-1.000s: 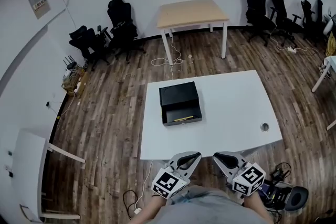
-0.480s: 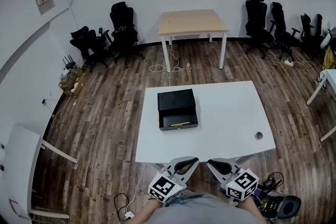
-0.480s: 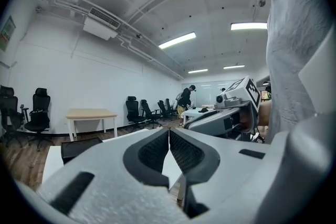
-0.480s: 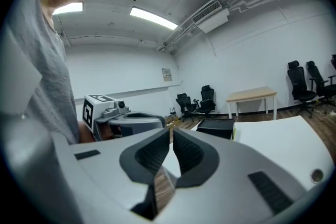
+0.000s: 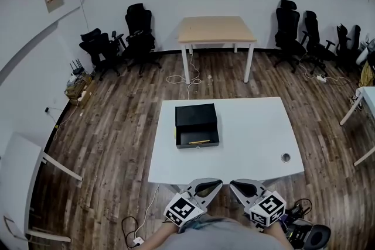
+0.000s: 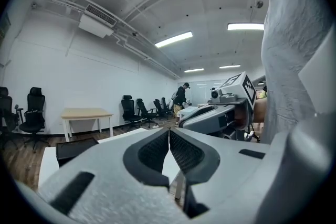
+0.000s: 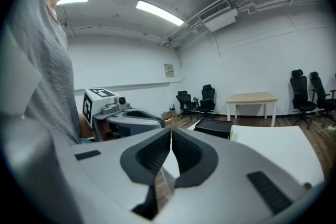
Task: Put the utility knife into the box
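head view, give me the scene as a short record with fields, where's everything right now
box: black box, open, on the left part of the white table
knife: yellow utility knife, lying inside the box
left hand-held gripper: jaws together, empty, off the table's near edge
right hand-held gripper: jaws together, empty, beside the left one
task state: knife already in box

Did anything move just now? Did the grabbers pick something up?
Nothing was picked up or let go. Only the view shifted: the person seems to have backed off a little, so the white table and the black box look slightly smaller and straighter. The yellow utility knife lies in the box as before. The left gripper and right gripper stay shut and empty, close to the person's body.
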Available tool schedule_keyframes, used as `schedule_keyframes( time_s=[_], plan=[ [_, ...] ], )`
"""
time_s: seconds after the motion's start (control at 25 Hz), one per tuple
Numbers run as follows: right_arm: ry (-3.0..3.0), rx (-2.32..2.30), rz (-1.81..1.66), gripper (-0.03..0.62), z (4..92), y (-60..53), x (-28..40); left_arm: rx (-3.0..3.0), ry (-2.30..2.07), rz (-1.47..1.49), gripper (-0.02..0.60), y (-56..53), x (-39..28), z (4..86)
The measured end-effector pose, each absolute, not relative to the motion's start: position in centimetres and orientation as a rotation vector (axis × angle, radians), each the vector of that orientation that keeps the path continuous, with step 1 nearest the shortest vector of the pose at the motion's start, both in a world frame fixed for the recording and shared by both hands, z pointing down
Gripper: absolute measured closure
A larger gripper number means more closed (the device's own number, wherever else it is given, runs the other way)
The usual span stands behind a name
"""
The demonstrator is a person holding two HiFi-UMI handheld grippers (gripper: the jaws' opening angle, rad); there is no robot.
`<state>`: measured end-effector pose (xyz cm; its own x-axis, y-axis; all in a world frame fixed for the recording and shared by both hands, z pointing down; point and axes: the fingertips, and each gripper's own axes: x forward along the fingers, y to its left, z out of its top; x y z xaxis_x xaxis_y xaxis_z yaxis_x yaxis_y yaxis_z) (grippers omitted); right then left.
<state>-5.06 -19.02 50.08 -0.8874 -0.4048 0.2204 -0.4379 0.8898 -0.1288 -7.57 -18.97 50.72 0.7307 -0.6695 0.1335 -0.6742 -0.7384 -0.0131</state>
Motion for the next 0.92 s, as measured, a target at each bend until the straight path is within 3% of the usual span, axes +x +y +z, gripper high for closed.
schedule_keyframes(
  time_s=[0.92],
  plan=[
    [-2.874, 0.65, 0.289, 0.563, 50.3, -18.9, -4.6, 2.879, -1.093, 0.173, 0.563, -18.8, -6.5, 51.1]
  ],
)
